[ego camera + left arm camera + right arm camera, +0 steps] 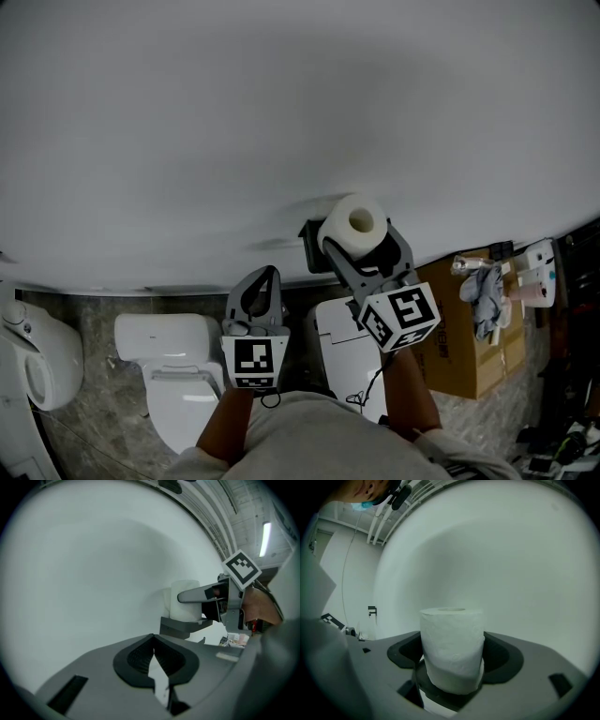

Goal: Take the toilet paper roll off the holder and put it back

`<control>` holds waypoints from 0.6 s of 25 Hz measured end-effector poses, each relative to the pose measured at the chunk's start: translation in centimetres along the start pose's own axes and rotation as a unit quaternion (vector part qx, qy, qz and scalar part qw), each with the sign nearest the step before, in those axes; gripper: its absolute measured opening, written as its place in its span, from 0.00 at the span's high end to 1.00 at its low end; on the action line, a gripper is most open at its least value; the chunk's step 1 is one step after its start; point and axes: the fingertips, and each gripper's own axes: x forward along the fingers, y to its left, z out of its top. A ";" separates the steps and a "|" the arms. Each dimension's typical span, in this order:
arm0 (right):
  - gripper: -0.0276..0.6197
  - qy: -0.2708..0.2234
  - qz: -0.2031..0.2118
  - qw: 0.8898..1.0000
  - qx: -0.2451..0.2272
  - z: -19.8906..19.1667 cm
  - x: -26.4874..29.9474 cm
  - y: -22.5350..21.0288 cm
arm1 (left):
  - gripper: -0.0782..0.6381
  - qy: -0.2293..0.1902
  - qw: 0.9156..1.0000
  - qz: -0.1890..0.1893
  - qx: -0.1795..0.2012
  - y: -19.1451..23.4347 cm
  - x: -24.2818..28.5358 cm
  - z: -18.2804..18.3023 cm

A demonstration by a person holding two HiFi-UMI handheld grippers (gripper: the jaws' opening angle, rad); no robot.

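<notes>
A white toilet paper roll (354,225) is up against the white wall, with my right gripper (361,239) shut on it. In the right gripper view the roll (452,646) stands upright between the two dark pads. The dark wall holder (312,246) shows just left of and behind the roll. In the left gripper view the roll (185,601) sits right above the holder's grey shelf (180,626); whether they touch I cannot tell. My left gripper (266,276) hangs lower left of the roll, shut and holding nothing, and in its own view its (153,649) pads meet.
A white toilet (178,375) stands below the left gripper and a second white fixture (349,361) below the right one. A cardboard box (473,342) with small items on top is at the right. A white urinal (37,361) is at the far left.
</notes>
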 end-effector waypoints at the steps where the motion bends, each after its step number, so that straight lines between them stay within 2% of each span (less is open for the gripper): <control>1: 0.40 0.000 0.000 1.000 0.000 0.0 0.0 0.0 | 0.88 -0.001 1.000 0.000 0.000 0.0 0.0 0.0; 15: 0.40 0.001 -0.006 1.000 -0.003 0.2 -0.1 0.0 | 0.88 -0.001 1.000 -0.004 0.000 -0.3 0.2 0.1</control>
